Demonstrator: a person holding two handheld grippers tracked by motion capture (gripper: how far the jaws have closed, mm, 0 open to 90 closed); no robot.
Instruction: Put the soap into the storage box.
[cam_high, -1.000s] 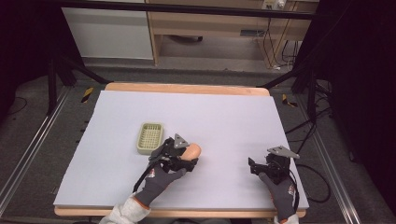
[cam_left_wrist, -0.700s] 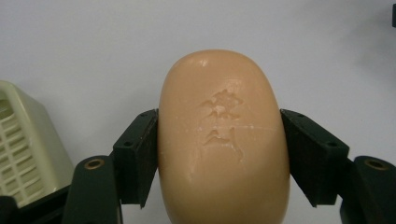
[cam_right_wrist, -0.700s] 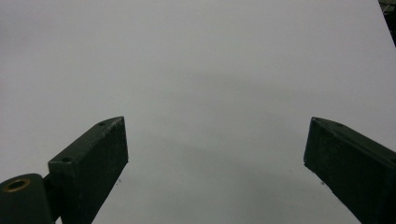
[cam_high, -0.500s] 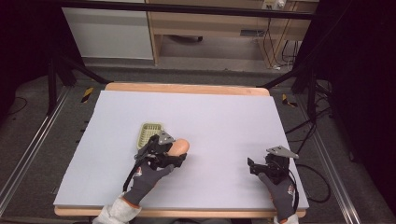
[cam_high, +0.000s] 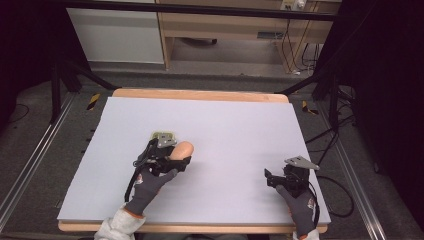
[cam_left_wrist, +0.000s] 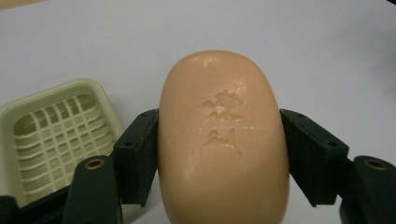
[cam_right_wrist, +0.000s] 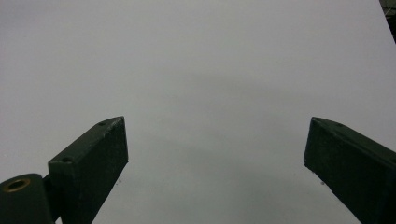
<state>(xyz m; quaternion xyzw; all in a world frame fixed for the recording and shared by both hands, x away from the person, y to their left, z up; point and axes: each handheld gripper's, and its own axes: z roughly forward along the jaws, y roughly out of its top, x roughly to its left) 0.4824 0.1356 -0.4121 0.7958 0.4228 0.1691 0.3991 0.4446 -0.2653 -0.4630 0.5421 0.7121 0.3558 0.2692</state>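
Note:
A peach-coloured bar of soap (cam_left_wrist: 223, 144) with a stamped mark sits clamped between the two black jaws of my left gripper (cam_left_wrist: 219, 154). In the high view the soap (cam_high: 182, 149) pokes out of the left gripper (cam_high: 175, 155) at the table's left middle. A pale green slatted soap dish (cam_left_wrist: 56, 135) lies just left of the soap, its far edge (cam_high: 164, 135) peeking out behind the gripper. My right gripper (cam_high: 272, 179) rests near the front right of the table; its jaws (cam_right_wrist: 215, 163) stand wide apart over bare surface, holding nothing.
The table top (cam_high: 225, 125) is a pale grey sheet with a wooden rim (cam_high: 200, 94). Cables trail from both grippers toward the front edge. Shelving and black stand legs stand beyond the far edge.
My left gripper has carried the soap to the left and slightly away, now partly covering the soap dish in the high view. The right gripper has stayed put.

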